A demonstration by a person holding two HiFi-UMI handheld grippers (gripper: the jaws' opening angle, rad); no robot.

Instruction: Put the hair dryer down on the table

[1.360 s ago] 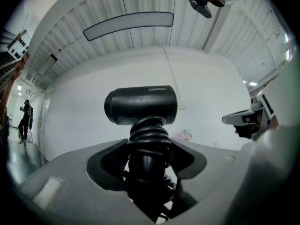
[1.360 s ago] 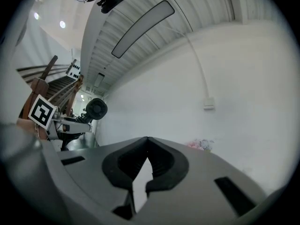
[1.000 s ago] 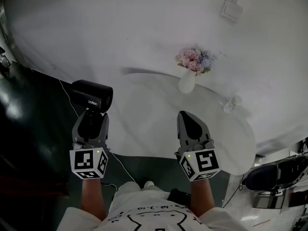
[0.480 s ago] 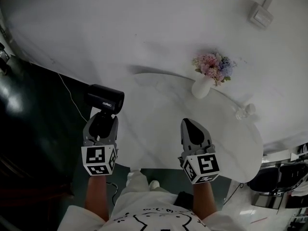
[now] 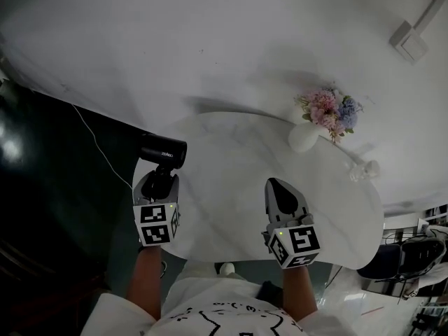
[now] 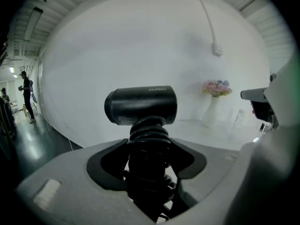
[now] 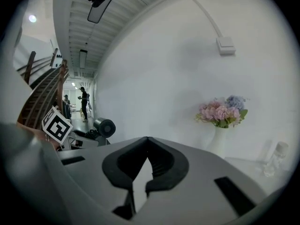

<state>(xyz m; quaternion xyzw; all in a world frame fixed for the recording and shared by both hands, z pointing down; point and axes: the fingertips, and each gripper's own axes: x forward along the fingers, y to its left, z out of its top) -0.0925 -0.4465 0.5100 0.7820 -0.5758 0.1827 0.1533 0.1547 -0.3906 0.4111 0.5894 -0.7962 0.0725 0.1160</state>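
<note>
Left gripper: the left gripper [image 5: 159,179] [image 6: 148,150] has its jaws set wide and clamped on the handle of the hair dryer [image 5: 163,150] [image 6: 140,105].
Hair dryer: the black barrel stands just past the jaw tips, lying crosswise to them, in line with the near left rim of the desk [image 5: 231,152].
Cord: a black cord [image 6: 147,134] is coiled round the handle and hides it where the jaws pinch; the lower end is lost in shadow deep between the jaws.
Contact: no view settles whether the barrel touches the desk; the head view looks down on it from above.
Right gripper: the right gripper [image 5: 282,187] [image 7: 147,142] has its jaw tips met, with nothing between them.
Ahead of the right jaws: a white vase [image 5: 304,137] [image 7: 216,142] of pink and blue flowers [image 5: 330,109] [image 7: 221,110] stands well beyond the tips.
Hard to make out: a small clear object [image 5: 365,168] [image 7: 275,157] past the vase is too faint to name.
Left of the left jaws: a person [image 6: 26,93] stands far off in a dim hall, small and indistinct.
</note>
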